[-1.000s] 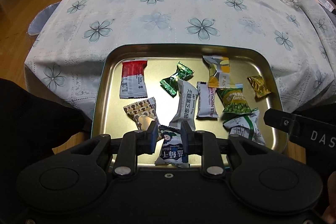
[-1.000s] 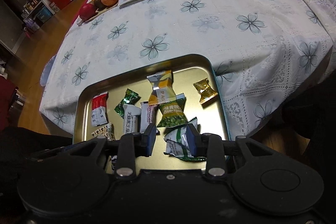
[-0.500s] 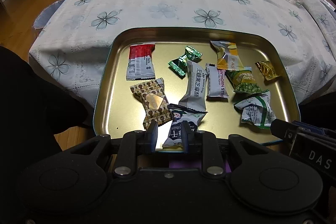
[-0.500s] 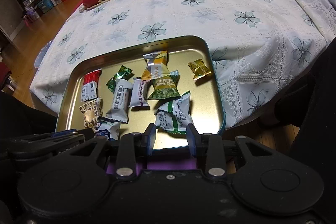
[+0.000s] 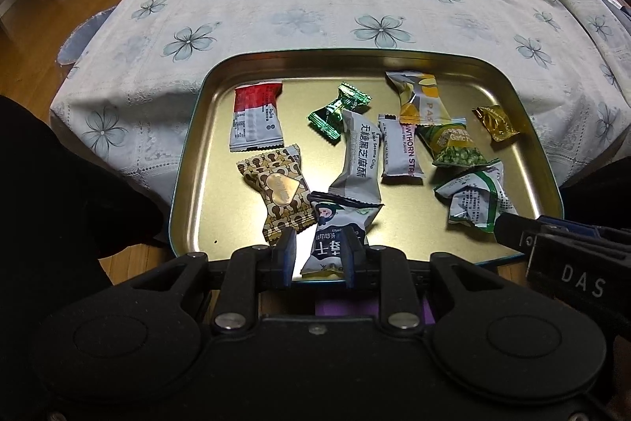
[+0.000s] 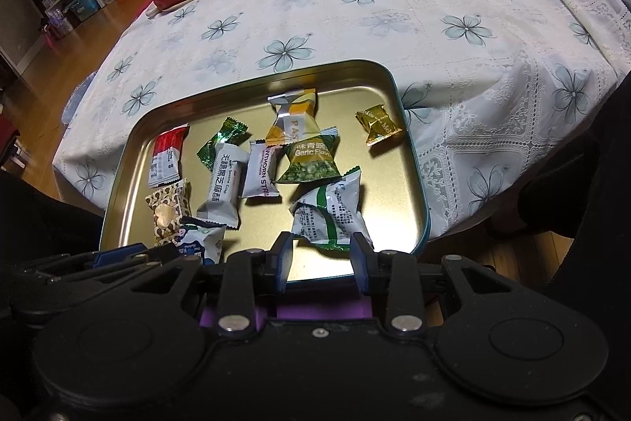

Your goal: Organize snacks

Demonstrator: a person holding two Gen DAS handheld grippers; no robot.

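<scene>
Snacks all sit loose in gold tin tray (image 5: 197,160) at table edge, no rows, some overlapping; could be sorted-into-tray or still awaiting tidying, can't tell. Left to right: red-white pack (image 5: 256,117), sesame bar (image 5: 361,156) reading "Sesame Crisp", "HAWTHORN STRIP" bar (image 5: 400,150), "Garlic Flavor" peas (image 5: 453,145). Left gripper (image 5: 317,255) jaws apart around white-blue pack (image 5: 335,239). Right gripper (image 6: 321,257) jaws apart, empty.

Both wrist cameras look forward and down from just off the near edge of the surface (image 5: 315,10), close above the gold tray (image 5: 189,160); the left faces its near-left, the right its near-right; both share its snacks.
</scene>
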